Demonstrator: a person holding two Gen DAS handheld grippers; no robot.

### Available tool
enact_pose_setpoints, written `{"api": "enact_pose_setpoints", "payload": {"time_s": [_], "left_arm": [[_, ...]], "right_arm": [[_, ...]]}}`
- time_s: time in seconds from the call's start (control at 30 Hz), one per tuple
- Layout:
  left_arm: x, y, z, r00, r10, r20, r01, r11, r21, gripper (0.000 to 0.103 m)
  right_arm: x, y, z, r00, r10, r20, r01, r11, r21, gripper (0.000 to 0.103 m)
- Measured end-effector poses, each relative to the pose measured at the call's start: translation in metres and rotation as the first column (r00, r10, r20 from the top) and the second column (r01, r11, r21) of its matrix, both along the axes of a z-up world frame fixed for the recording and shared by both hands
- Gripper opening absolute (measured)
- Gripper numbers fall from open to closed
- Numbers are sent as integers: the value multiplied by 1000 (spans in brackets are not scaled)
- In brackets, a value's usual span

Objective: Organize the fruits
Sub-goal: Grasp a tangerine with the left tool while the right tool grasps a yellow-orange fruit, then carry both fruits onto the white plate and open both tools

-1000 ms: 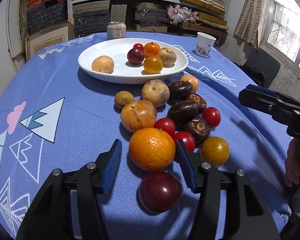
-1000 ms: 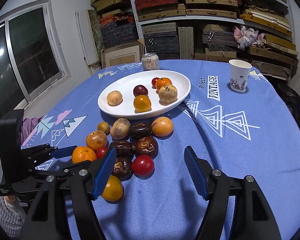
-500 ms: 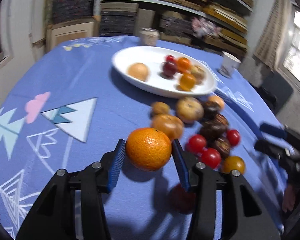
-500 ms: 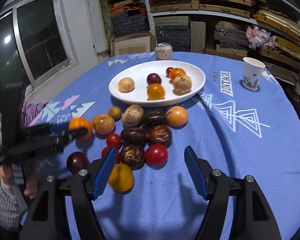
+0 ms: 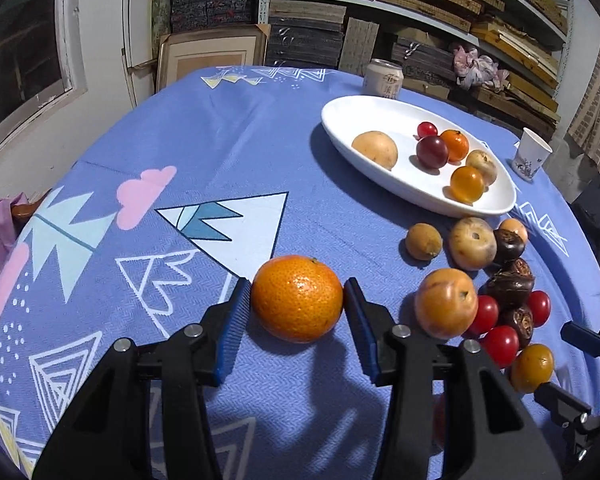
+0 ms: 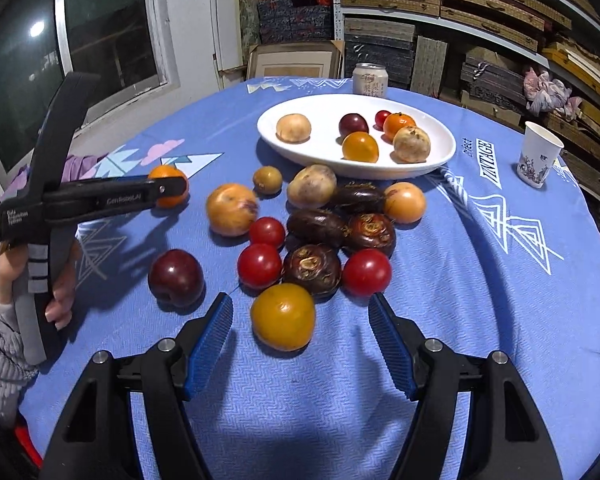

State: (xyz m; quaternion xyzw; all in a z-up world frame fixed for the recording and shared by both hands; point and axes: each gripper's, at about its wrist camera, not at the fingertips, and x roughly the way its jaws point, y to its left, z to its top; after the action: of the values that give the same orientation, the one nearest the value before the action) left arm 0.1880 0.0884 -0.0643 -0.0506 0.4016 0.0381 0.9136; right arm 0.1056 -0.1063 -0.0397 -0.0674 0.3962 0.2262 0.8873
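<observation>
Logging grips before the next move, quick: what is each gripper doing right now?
Left gripper: shut on the orange.
Right gripper: open, holding nothing.

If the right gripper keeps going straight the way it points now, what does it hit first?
Most likely the yellow-orange fruit, lying just ahead of the open right gripper, left of centre between its fingers. Behind it sits a dark brown fruit. Depth is uncertain through the fisheye.

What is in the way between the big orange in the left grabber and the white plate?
Nothing visible. The left gripper holds the orange off to the side of the loose fruit pile, and only bare blue tablecloth lies between it and the white plate.
</observation>
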Motion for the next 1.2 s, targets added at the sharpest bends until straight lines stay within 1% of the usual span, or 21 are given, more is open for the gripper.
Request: {"api": "enact_pose_setpoints", "payload": {"time_s": [0.13, 0.2, 0.23, 0.27, 0.3, 0.33, 0.37, 0.47, 0.53, 0.6, 0.7, 0.83, 0.93, 1.0, 1.07, 1.13, 1.2], "left_arm": [[1, 0, -3, 1000, -3, 1, 3, 1000, 17, 47], [0, -1, -3, 1000, -3, 0, 3, 1000, 19, 47], [1, -1, -4, 1000, -3, 0, 3, 1000, 18, 47], [1, -1, -4, 1000, -3, 0, 3, 1000, 17, 47], [1, -2, -4, 1000, -3, 0, 3, 1000, 20, 48], [1, -2, -4, 1000, -4, 1, 4, 1000, 24, 48], [1, -1, -4, 1000, -4, 1, 4, 1000, 27, 48], [-1, -4, -3, 1000, -5, 1, 5, 999, 36, 48], [-1, -4, -3, 1000, -5, 1, 5, 999, 33, 48], [-1, -4, -3, 1000, -5, 2, 5, 1000, 25, 48], [-3, -5, -1, 1000, -25, 3, 25, 1000, -6, 47], [1, -8, 8, 999, -31, 31, 31, 999, -7, 47], [17, -13, 24, 997, -41, 58, 41, 999, -3, 47], [31, -20, 39, 995, -52, 91, 51, 999, 16, 47], [49, -33, 52, 990, -89, 109, 84, 995, 43, 47], [68, -44, 59, 987, -104, 120, 98, 994, 56, 47], [88, -55, 61, 985, -124, 118, 119, 992, 47, 47]], "right_arm": [[3, -1, -6, 999, -7, -33, 7, 1000, 5, 71], [4, -1, -6, 999, -8, -33, 9, 1000, 10, 69], [4, 0, -7, 999, -7, -37, 7, 1000, 6, 64], [5, 2, -10, 999, -5, -43, 5, 1000, 0, 54], [5, 2, -11, 999, 3, -52, -3, 1000, 1, 51], [5, 4, -12, 998, 14, -59, -14, 1000, 7, 46], [4, 5, -12, 998, 24, -56, -23, 1000, 8, 38], [1, 8, -12, 999, 28, -44, -28, 1000, -3, 37], [2, 8, -12, 998, 27, -49, -27, 1000, 7, 37], [3, 4, -9, 998, 24, -51, -23, 999, 30, 37], [4, -4, 0, 1000, -2, -29, 4, 998, 63, 37], [15, -16, 9, 999, -45, -21, 47, 994, 101, 37], [34, -26, 21, 996, -84, -20, 86, 988, 131, 37], [54, -32, 31, 994, -107, -26, 110, 983, 148, 37], [77, -35, 39, 990, -136, -29, 139, 978, 155, 37], [100, -37, 43, 986, -164, -31, 167, 973, 156, 37], [124, -35, 41, 982, -184, -40, 188, 972, 143, 37]]}}
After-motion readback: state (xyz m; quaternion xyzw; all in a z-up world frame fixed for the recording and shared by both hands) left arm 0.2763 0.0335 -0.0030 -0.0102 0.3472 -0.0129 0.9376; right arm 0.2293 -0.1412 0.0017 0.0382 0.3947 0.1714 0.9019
